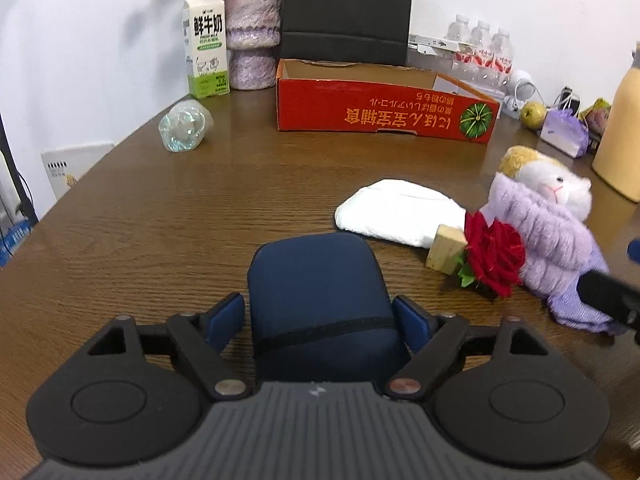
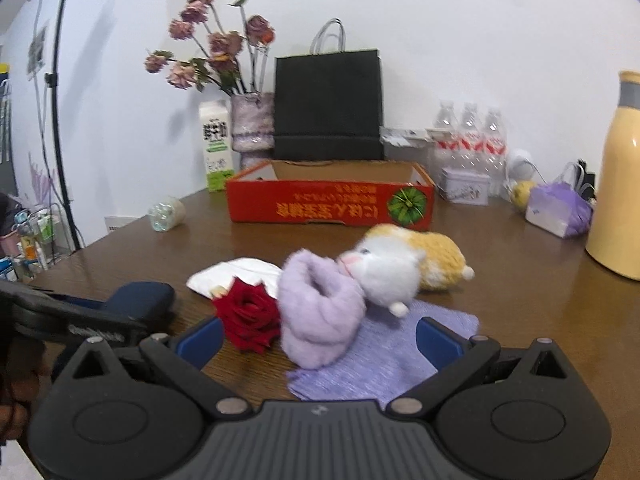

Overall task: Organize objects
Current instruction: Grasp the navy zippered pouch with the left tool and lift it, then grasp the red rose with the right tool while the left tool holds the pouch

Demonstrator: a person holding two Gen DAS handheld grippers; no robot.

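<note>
Left wrist view: left claw [image 1: 320,314] angled down at the brown wood-grain table [image 1: 160,220]. A dark blue padded fabric case [image 1: 320,304] sits between its blue fingers [image 1: 224,316]; a sliver of gap shows on each side, so the pads flank it without pressing. Far centre, an open red cardboard box [image 1: 384,114] with upside-down print. Far left, a green-and-white milk carton [image 1: 206,46] beside a mottled purple vase [image 1: 252,36]; nearer, a clear plastic bottle lying on its side [image 1: 185,126]. Right of the case, a folded white cloth [image 1: 396,212], a small pale wooden block [image 1: 446,250], a red artificial rose [image 1: 494,254], and a plush cat in white and tan wrapped in a fuzzy lilac scarf [image 1: 540,216].

Right wrist view: right claw [image 2: 320,340] tilted gently down, jaws wide, nothing gripped. The rose, the scarf end of the plush cat and a lilac knitted cloth [image 2: 400,356] lie between and just past the fingers. The left claw, with the blue case, shows at the left edge. Black paper bag [image 2: 328,104] behind the red box; tall yellow flask [image 2: 620,184] far right.
</note>
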